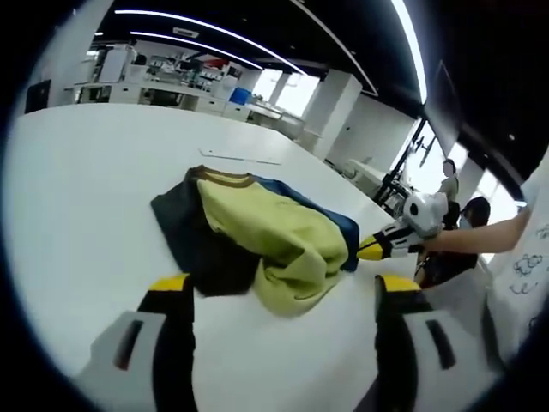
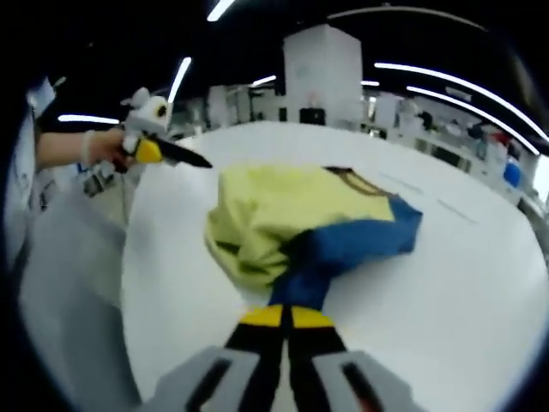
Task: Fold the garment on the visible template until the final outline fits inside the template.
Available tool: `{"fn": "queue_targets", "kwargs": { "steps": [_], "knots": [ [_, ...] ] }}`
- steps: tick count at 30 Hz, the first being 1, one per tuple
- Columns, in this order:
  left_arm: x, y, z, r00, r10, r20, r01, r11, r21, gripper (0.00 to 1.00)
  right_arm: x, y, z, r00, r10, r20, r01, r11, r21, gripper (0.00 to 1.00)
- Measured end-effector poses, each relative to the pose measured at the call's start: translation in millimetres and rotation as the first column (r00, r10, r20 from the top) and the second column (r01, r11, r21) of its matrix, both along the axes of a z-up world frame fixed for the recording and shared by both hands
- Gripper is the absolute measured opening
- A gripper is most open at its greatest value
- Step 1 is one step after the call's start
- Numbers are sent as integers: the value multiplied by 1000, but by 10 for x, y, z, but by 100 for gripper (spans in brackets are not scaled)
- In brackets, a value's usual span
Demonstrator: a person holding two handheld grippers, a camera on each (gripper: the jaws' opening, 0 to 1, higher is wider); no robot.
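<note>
- Your left hand-held gripper hangs with jaws wide apart, holding nothing, just short of the garment.
- Your right hand-held gripper is closed on the blue sleeve.
- The yellow, blue and dark garment lies bunched on the white counter.

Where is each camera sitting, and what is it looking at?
Left gripper view: rides the left gripper, jaws apart, looking over the white table at the bunched shirt; the right gripper and the person's forearm come in at right.
Right gripper view: rides the right gripper, jaws together at the shirt's blue sleeve; the left gripper and hand show at left.
Shared: shirt, table, each other's gripper.
</note>
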State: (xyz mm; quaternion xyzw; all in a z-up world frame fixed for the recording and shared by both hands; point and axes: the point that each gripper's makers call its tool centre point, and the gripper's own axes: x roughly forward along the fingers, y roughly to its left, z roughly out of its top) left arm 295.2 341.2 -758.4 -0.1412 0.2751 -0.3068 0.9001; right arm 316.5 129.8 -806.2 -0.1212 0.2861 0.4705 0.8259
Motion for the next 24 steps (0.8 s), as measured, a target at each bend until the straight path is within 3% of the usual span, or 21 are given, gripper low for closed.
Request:
{"fn": "queue_targets", "kwargs": {
  "steps": [5,12,16,24],
  "knots": [
    [-2,25,-9,1000,6,-4,-6,1000,-2,83,122,194,273,1000,7,-3,-7,998,59,0],
    [-3,36,-9,1000,10,-3,-10,1000,-8,83,254,678,602,993,96,72,-100,993,59,0],
    [-4,54,5,1000,16,2,-16,1000,-13,83,351,876,597,990,120,71,-124,991,44,0],
    [-15,88,12,1000,29,4,-29,1000,-11,83,498,1058,313,988,148,33,-147,988,-42,0]
  ]
}}
